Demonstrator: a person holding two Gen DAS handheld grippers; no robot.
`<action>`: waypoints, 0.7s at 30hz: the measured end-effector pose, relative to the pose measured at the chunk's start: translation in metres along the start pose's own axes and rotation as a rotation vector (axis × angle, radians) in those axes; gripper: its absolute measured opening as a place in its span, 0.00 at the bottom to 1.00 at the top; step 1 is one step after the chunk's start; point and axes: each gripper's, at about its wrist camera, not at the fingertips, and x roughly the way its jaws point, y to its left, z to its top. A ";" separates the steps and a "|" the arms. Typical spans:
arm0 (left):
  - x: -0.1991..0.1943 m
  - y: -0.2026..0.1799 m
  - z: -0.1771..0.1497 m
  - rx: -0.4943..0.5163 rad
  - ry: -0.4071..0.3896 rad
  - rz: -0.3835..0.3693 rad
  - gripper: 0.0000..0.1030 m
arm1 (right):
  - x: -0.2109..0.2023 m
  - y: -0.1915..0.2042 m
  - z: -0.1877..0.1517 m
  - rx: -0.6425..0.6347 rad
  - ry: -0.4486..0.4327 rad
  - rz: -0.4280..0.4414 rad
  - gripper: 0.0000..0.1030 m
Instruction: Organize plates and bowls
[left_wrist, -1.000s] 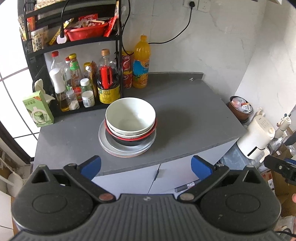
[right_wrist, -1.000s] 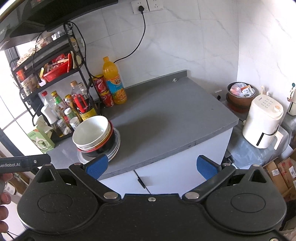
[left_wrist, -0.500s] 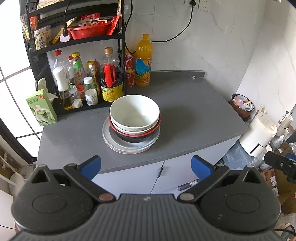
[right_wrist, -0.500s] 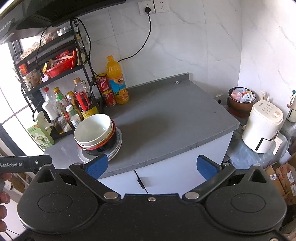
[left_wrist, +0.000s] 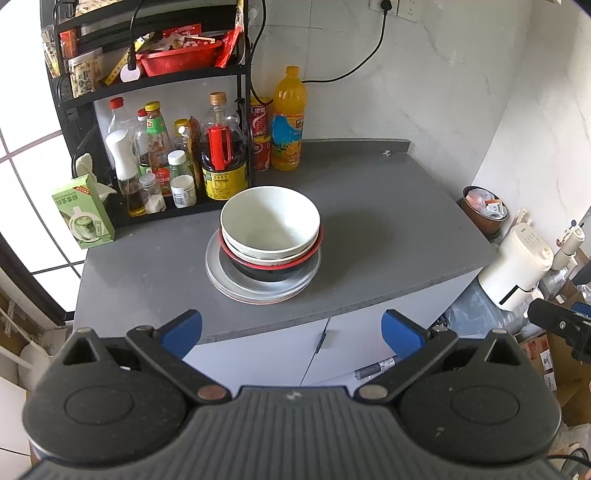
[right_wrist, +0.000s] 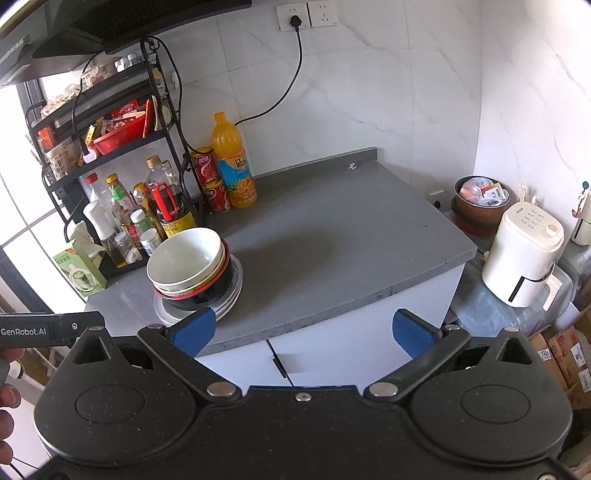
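Hovering off the front edge of the grey countertop (left_wrist: 369, 229), with the left gripper (left_wrist: 291, 334) spread wide and holding nothing. Holding level beside it, the right gripper (right_wrist: 303, 330), likewise spread wide and empty. Touching no dish with either tool.

Sitting straight ahead of the left gripper, near the middle of the counter, and ahead and to the left of the right gripper: a single stack of dishes. Topping the stack, a white bowl (left_wrist: 269, 221), nested in a second pale bowl (left_wrist: 258, 254), nested in turn in a black bowl with a red rim (left_wrist: 266, 271). Bearing all three, a pile of grey plates (left_wrist: 221, 273); showing at least two rims in the right wrist view (right_wrist: 232, 295), exact count not determinable.

Judging progress: appearing either already gathered into one stack or not yet started; not determinable from this moment alone. Remaining, at most, separating or relocating bowls and plates.

Counting other items:
- Standing beyond the stack, against the wall: one orange juice bottle (left_wrist: 288, 118).
- Standing just left of it: two red cans, stacked (left_wrist: 260, 136).
- Standing ahead and left: one black shelf rack (left_wrist: 147, 83) holding many condiment bottles.
- Standing left of the stack: one green carton (left_wrist: 83, 212).
- Standing low to the right, off the counter: one white appliance (right_wrist: 524, 254).
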 end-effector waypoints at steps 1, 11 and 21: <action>0.000 0.000 0.000 -0.002 0.000 0.001 0.99 | 0.000 0.000 0.000 0.001 0.001 0.000 1.00; 0.002 0.003 -0.002 -0.006 0.007 0.004 0.99 | 0.001 0.004 -0.002 -0.019 0.003 -0.005 1.00; 0.005 0.005 -0.002 -0.003 0.008 0.009 0.99 | 0.001 0.005 -0.005 -0.026 0.008 -0.015 1.00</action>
